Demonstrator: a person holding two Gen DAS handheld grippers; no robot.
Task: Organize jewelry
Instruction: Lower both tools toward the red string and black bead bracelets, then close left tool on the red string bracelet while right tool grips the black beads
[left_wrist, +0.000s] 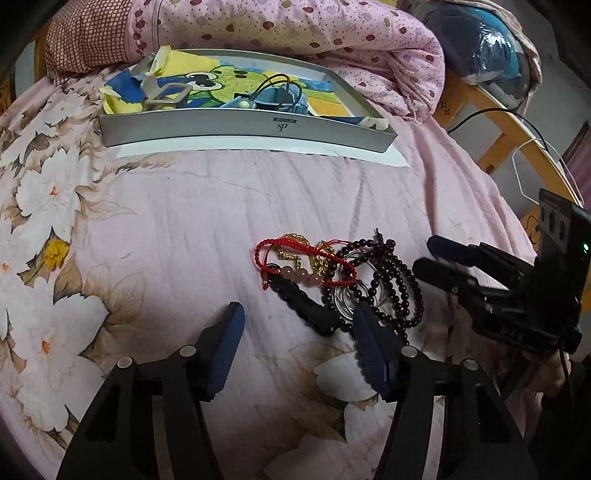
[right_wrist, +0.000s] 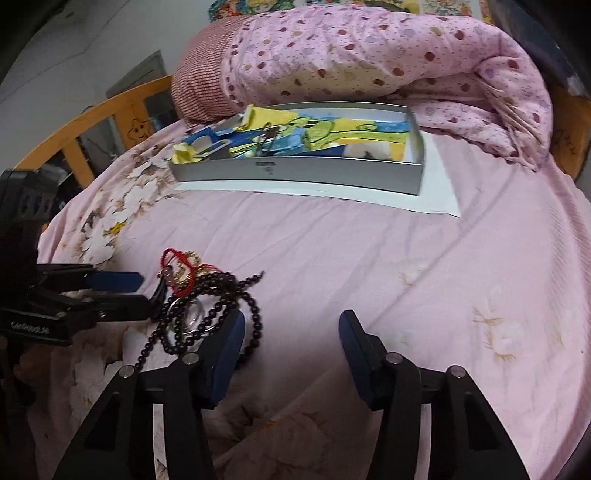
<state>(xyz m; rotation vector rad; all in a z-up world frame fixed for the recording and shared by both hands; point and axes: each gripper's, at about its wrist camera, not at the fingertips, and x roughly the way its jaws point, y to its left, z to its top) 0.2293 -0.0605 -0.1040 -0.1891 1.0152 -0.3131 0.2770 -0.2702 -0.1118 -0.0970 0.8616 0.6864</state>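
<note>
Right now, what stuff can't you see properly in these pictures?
- Tangled pile of jewelry: left view, the pieces overlap, so I can't count them.
- Beads: right view, the right gripper's finger covers some.
- Gray box: both views, its front wall hides part of what's inside.
- Blue bag: left view, cut off at the edge.

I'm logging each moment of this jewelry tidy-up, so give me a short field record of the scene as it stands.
surface: pink floral bedsheet
jewelry pile: red cord bracelet, dark bead strands, gold chain and metal rings, tangled together on the sheet
container: grey tray with a cartoon-print lining, beyond the pile, on white paper
left gripper: open, nothing held, right finger at the pile's near edge
right gripper: open, nothing held, left finger beside the beads
backdrop: rolled pink dotted quilt
</note>
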